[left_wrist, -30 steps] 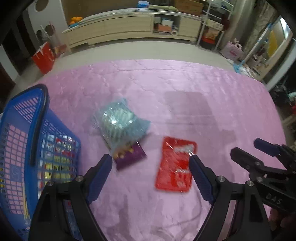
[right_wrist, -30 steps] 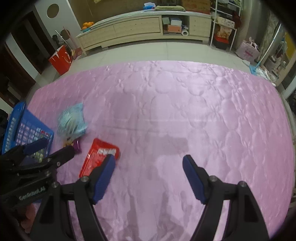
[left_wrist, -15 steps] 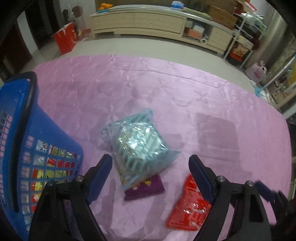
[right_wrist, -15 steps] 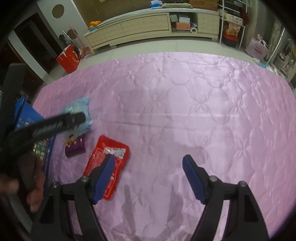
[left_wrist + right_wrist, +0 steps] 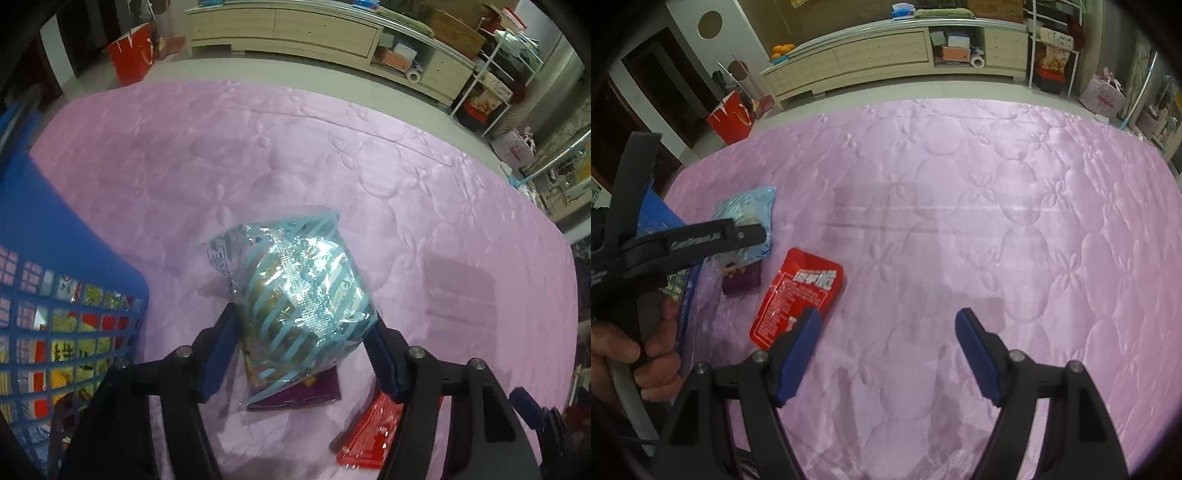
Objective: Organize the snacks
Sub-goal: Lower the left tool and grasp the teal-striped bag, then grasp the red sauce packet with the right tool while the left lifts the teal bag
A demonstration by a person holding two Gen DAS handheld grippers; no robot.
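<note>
Your left gripper (image 5: 303, 332) points steeply down at the teal bag (image 5: 295, 295), its jaws set one on each side of the bag. They have just been closing; the right pad touches the bag's edge, but whether the left pad presses yet cannot be told. The teal bag lies on the pink quilt (image 5: 332, 155), partly over a purple pack (image 5: 314, 395), just beside the blue basket (image 5: 70, 251). Through the basket's mesh you see several snack packs already inside. A red pack (image 5: 798, 295) lies flat on the quilt, near the purple pack but apart from it.

Your right gripper (image 5: 886, 336) hangs over bare quilt with its jaws wide apart and nothing between them; its left pad stands over the red pack's near corner in the right wrist view. A hand (image 5: 631, 350) grips the left gripper's handle at the left edge of that view.
</note>
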